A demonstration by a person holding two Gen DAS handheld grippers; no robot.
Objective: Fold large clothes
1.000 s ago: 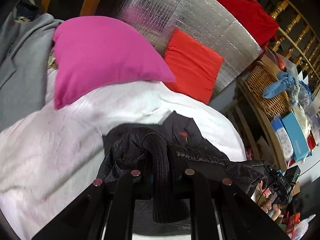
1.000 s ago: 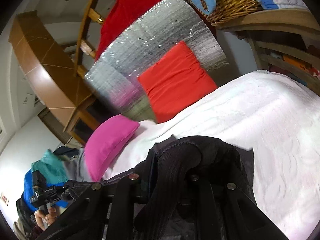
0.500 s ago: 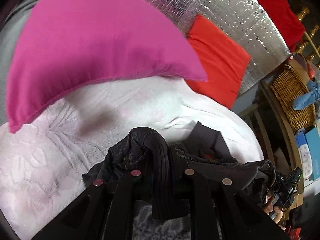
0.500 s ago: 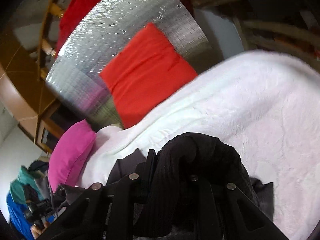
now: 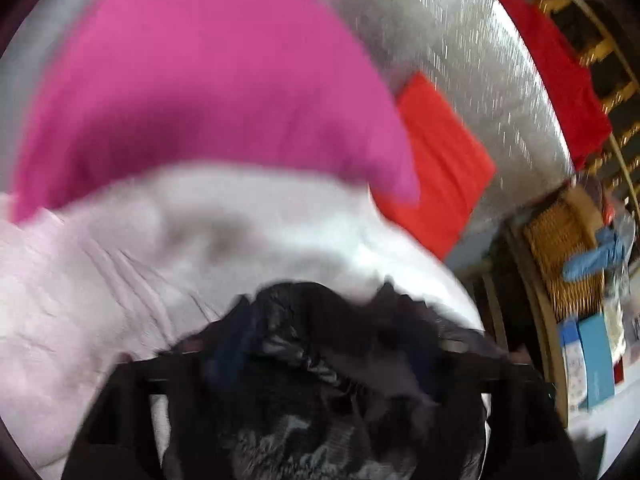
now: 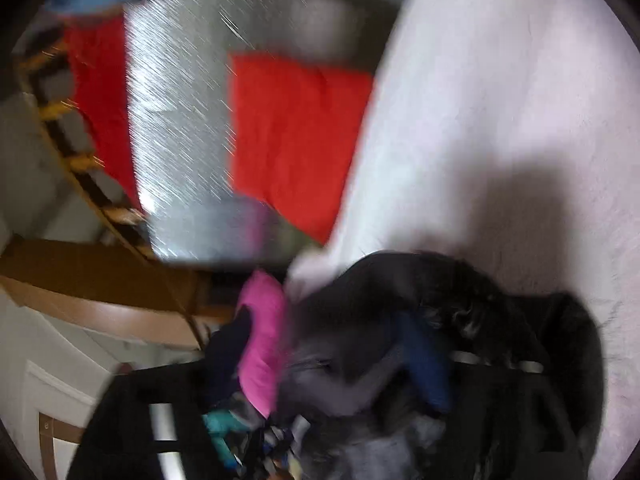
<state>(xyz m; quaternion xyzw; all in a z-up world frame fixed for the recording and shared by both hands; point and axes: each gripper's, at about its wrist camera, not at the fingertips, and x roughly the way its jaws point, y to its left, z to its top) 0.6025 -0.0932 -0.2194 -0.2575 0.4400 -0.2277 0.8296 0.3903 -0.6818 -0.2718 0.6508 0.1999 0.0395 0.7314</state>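
Note:
A black garment [image 5: 320,344] is bunched between the fingers of my left gripper [image 5: 320,364], which is shut on it low over the white bedspread [image 5: 100,280]. My right gripper [image 6: 356,372] is shut on another part of the same black garment [image 6: 440,296], also just above the bedspread [image 6: 500,100]. Both views are motion-blurred. The rest of the garment hangs under the grippers and is hidden.
A pink pillow [image 5: 200,92] lies close ahead of the left gripper; it is small in the right wrist view [image 6: 262,340]. A red cushion [image 5: 436,160] leans on a silver foil panel [image 5: 460,48]. A wicker basket [image 5: 568,256] and shelves stand at the right.
Both grippers have swung forward with the black garment, toward the pillows. The pink pillow fills more of the left view. The right view has rotated and both are now blurred.

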